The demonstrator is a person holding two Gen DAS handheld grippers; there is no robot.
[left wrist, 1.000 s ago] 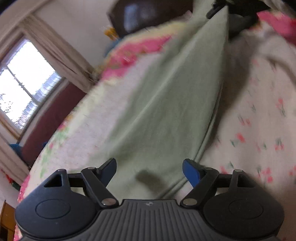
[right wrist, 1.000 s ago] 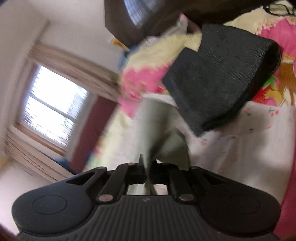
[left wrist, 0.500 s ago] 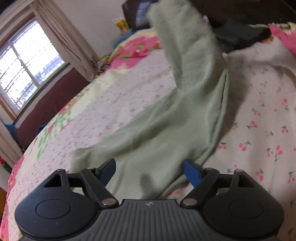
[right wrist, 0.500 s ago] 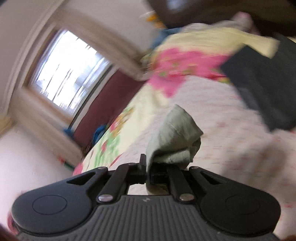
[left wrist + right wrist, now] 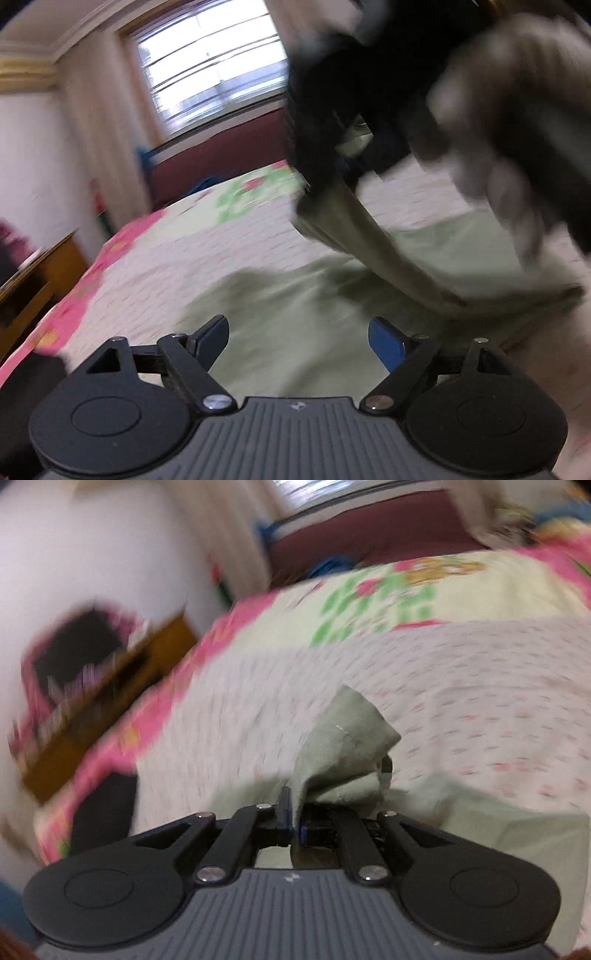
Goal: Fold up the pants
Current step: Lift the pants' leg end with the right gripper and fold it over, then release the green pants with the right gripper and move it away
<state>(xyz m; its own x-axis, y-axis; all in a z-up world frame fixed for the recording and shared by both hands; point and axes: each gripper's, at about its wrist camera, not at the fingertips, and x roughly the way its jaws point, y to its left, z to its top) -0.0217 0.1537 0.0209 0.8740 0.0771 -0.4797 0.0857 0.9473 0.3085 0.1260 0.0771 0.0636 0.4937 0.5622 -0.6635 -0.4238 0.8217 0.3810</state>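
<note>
Right hand-held gripper (image 5: pixel 295 821): your jaws are clamped tight on a bunched end of the pants (image 5: pixel 343 746), and the pale green cloth sticks up past the tips. You are the one carrying it.

Left hand-held gripper (image 5: pixel 297 338): your jaws are opening, already wide, with nothing pinched. The cloth lies under and ahead of the blue pads (image 5: pixel 386 343), not between them.

Pants, where they are: most of the pale green fabric lies spread on the bed (image 5: pixel 177 243), right in front of your left tips. From there a strip of it climbs toward the top of the left view to the right hand-held gripper (image 5: pixel 325 122), a dark blur up there.

Long axis: as I read it, the garment runs from just ahead of your left tips up and away to the held end, so the lifted end hangs over the part that lies flat.

Nearer hand: your left is closest to the flat part and your right owns the raised end.

What the move turns on: the held end has to land square over the flat layer, I'd say. The far corner of the bed by the window (image 5: pixel 210 62) is well beyond the cloth.

Blur: both views smear, so I can't make out the edges or hem lines.
</note>
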